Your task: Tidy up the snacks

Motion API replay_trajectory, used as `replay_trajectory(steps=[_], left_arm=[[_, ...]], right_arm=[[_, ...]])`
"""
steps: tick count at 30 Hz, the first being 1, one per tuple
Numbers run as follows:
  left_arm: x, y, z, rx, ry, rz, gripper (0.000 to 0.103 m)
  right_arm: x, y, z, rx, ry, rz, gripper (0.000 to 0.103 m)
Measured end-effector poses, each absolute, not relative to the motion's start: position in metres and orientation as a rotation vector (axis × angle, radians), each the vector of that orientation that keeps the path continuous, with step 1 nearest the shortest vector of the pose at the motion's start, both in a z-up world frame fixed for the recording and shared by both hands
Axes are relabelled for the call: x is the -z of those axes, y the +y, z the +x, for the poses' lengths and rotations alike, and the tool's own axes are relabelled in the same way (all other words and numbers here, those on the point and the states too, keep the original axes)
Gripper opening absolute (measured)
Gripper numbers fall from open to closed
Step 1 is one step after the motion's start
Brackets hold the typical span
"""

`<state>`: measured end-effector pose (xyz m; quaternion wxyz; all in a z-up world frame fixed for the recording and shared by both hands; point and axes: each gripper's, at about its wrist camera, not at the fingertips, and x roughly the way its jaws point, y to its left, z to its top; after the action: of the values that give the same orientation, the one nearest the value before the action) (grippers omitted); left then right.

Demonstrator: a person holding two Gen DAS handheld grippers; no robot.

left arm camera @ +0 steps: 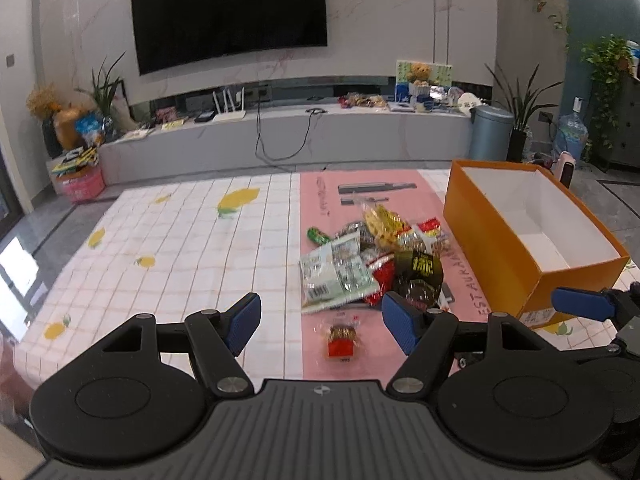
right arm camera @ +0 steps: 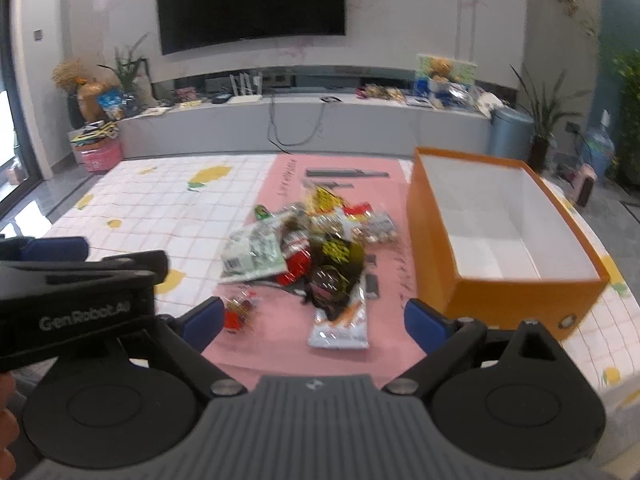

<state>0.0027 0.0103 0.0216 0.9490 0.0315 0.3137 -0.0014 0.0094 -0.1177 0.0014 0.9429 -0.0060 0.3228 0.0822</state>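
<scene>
On the checked, lemon-printed tablecloth (left arm camera: 168, 248) lies a pink mat (right arm camera: 276, 344), its long axis running away from the cameras toward the grey media bench (left arm camera: 360, 132) under the dark wall television (left arm camera: 228, 12). Item one: a loose pile of snack packets (left arm camera: 376, 256), heaped at mid-mat and just left of the box; its members overlap at mixed angles. Among them, a pale green-and-white packet (left arm camera: 328, 276) lies flat at the pile's left edge, and a black packet with yellow lettering (left arm camera: 420, 272) sits at the pile's near side. A white packet (right arm camera: 340, 324) lies at the near end, long axis pointing roughly away from the right camera. Item two: a small red snack (left arm camera: 340, 340), apart from the pile, nearest the cameras. Item three: an orange box (left arm camera: 500, 256), white-lined, open-topped, nothing visible inside, long axis angled away and left. Left gripper (left arm camera: 320, 324): jaws spread wide, holding nothing, above the red snack. Right gripper (right arm camera: 316, 320): jaws wide, nothing gripped, white packet lying below between them.
</scene>
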Motion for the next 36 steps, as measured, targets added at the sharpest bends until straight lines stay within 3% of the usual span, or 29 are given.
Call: replay_trajectory(steps=[19,24,29,31,36], left_arm=[[-0.004,0.028,0.054,0.089,0.682,0.067,0.083],[0.029,0.029,0.080,0.160,0.776,0.059,0.083],[0.077,0.024,0.113,0.180,0.919,0.065,0.077],[0.096,0.021,0.123,0.164,0.975,0.080,0.071],[0.120,0.022,0.132,0.160,1.029,0.079,0.067]], right_arm=[[0.017,-0.111,0.062,-0.226,0.596,-0.118,0.095],[0.044,-0.118,0.060,-0.197,0.512,-0.184,0.077],[0.074,-0.130,0.073,-0.176,0.586,-0.142,0.064],[0.081,-0.131,0.080,-0.176,0.622,-0.132,0.062],[0.092,-0.124,0.083,-0.194,0.640,-0.134,0.061]])
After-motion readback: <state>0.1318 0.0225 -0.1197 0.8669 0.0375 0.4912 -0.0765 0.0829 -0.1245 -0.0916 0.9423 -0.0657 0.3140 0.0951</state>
